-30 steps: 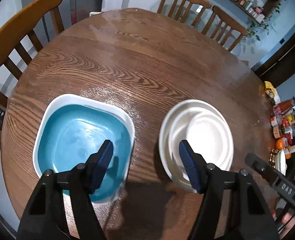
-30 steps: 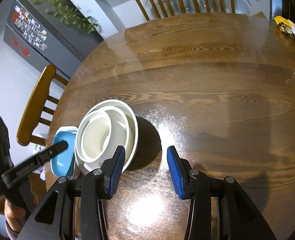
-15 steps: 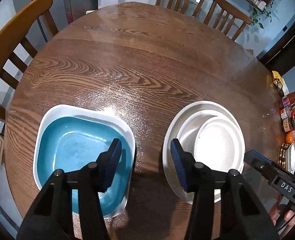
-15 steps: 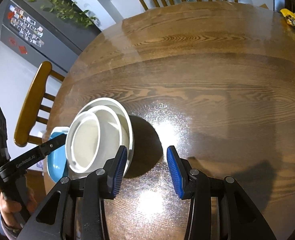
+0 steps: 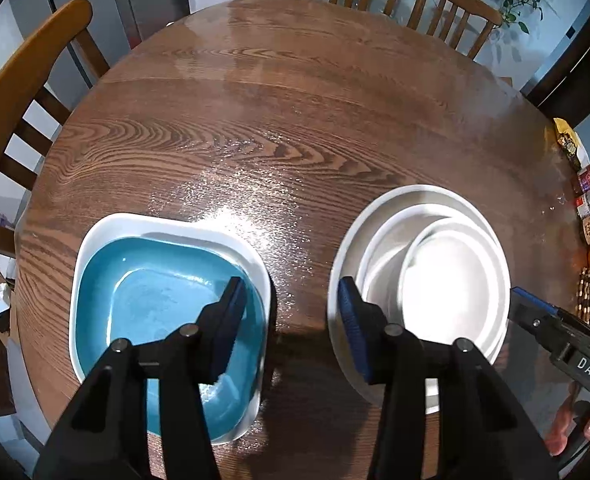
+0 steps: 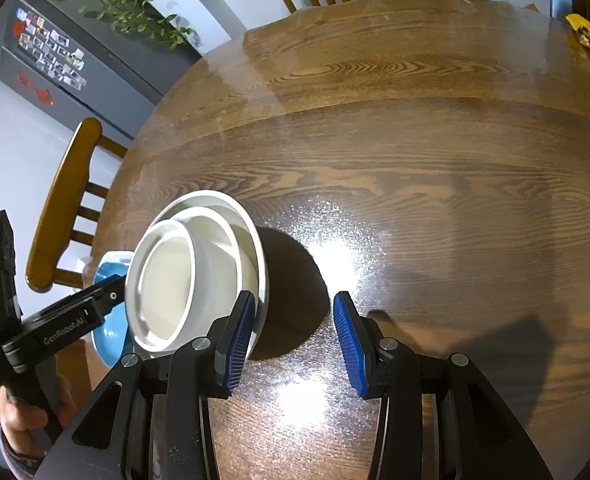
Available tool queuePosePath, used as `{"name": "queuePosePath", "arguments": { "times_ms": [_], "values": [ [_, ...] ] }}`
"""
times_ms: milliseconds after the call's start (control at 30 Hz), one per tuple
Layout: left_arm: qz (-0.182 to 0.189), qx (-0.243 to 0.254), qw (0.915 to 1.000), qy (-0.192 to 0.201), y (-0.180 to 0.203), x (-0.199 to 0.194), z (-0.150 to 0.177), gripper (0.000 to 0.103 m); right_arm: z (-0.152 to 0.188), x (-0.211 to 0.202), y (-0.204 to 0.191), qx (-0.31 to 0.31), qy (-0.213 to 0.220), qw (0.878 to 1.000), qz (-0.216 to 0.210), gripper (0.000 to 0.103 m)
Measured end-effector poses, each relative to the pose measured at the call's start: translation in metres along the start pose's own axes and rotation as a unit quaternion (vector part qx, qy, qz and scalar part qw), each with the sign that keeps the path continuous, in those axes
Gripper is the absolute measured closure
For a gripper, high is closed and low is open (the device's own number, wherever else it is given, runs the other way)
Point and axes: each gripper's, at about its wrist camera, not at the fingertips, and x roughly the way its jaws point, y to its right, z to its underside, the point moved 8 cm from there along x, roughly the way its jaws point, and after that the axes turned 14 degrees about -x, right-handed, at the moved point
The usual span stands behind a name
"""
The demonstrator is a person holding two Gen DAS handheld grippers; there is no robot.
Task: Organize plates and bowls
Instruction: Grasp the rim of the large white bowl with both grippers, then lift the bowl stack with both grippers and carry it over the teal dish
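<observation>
Near the edge of the round wooden table point(image 5: 295, 100) closest to the person, a blue square dish point(image 5: 167, 300) nested in a white square dish point(image 5: 95, 240) is seen beside a stack of white round bowls point(image 5: 435, 280). The left gripper point(image 5: 291, 328) is held over the gap between them; its jaws have just been closing and nothing is gripped. The right gripper point(image 6: 291, 340) is partly open and empty, its left finger against the stack's rim.

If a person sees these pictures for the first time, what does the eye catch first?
Probably the blue square dish, nested in a white one at the table's near left edge. Beside it, to the right, sits a stack of round white bowls, apart from it.
</observation>
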Motion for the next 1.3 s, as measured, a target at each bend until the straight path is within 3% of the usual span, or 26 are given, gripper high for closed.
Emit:
{"name": "queuePosePath", "arguments": {
  "times_ms": [200,433,667,833,1000,1200,1300],
  "values": [
    [-0.015,0.020,0.9996,0.012,0.006,0.000,0.000,0.065,-0.001,0.005,0.000,-0.003,-0.004,1.000,0.006,0.059],
    [-0.023,0.045,0.9986,0.019,0.017,0.002,0.003,0.084,-0.001,0.008,-0.001,-0.006,-0.007,1.000,0.010,0.061],
    [-0.024,0.057,0.9979,0.022,0.024,0.004,0.003,0.093,-0.001,0.007,0.001,-0.006,-0.006,1.000,0.009,0.062],
    [-0.020,0.062,0.9976,0.021,0.031,0.005,0.003,0.100,-0.002,0.006,-0.004,-0.014,-0.004,1.000,0.009,0.071],
    [-0.021,0.063,0.9975,0.023,0.032,0.006,0.002,0.100,-0.003,0.006,-0.009,-0.019,-0.003,1.000,-0.002,0.081],
    [-0.016,0.055,0.9980,0.027,0.031,0.007,0.002,0.100,-0.003,0.007,-0.011,-0.018,-0.002,1.000,-0.006,0.084],
    [-0.012,0.047,0.9984,0.029,0.032,0.006,0.004,0.100,-0.004,0.007,-0.015,-0.025,0.000,1.000,-0.005,0.092]
  ]
}}
